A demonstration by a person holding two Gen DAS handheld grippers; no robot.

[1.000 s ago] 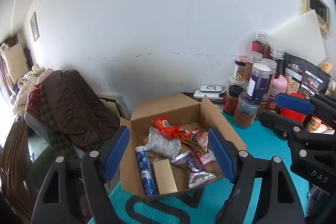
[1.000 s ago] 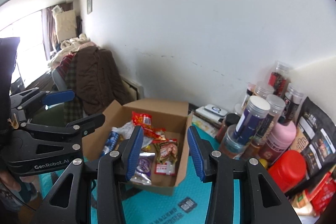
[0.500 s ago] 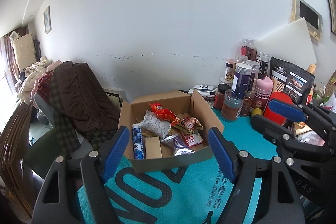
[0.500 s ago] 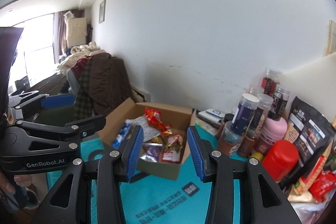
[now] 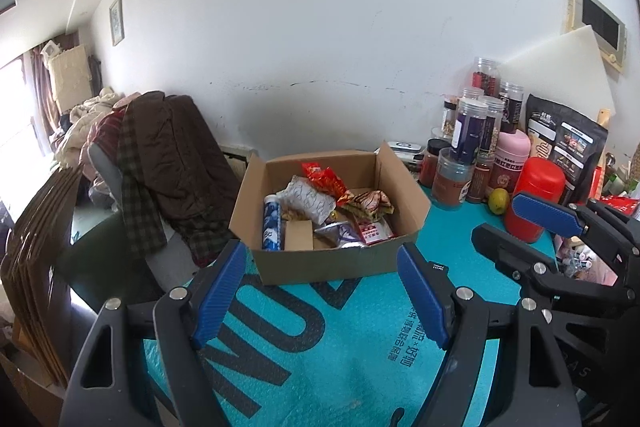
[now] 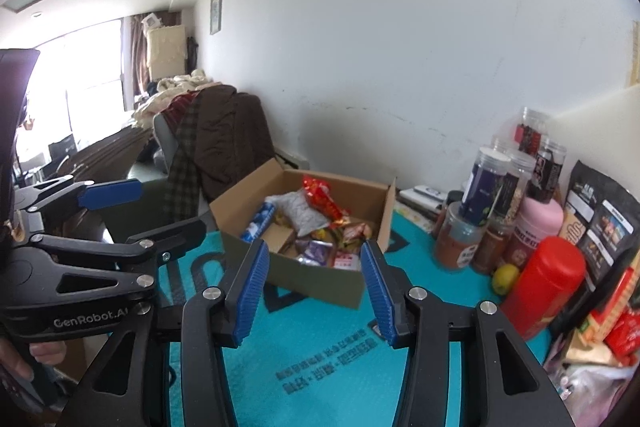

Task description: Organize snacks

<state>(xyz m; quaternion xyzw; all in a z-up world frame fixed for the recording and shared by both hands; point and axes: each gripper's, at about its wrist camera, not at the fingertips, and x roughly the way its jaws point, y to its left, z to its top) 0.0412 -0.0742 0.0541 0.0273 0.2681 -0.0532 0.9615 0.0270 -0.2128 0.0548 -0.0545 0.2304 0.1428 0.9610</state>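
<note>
- Left gripper [image 5: 322,297]: jaws wide apart, empty. Right gripper [image 6: 314,291]: jaws apart, just been opening, nothing between.
- Cardboard box [image 5: 340,261] on teal bench [image 5: 320,359], ahead of both grippers; holds loose snack packets [image 5: 322,179], blue tube [image 5: 271,223].
- Judgement: approach from above, single out one packet, avoid box walls.
- Jars [image 5: 472,135] stand right of box.

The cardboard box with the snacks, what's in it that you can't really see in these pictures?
- Bottom layer of the cardboard box: both views, covered by the snacks piled on top and the near wall.
- Print on the red and white packet: left wrist view, too small.
- Blue tube: right wrist view, lower end hidden behind the near wall.
- Purple packet: right wrist view, blurred, brand unreadable.
</note>
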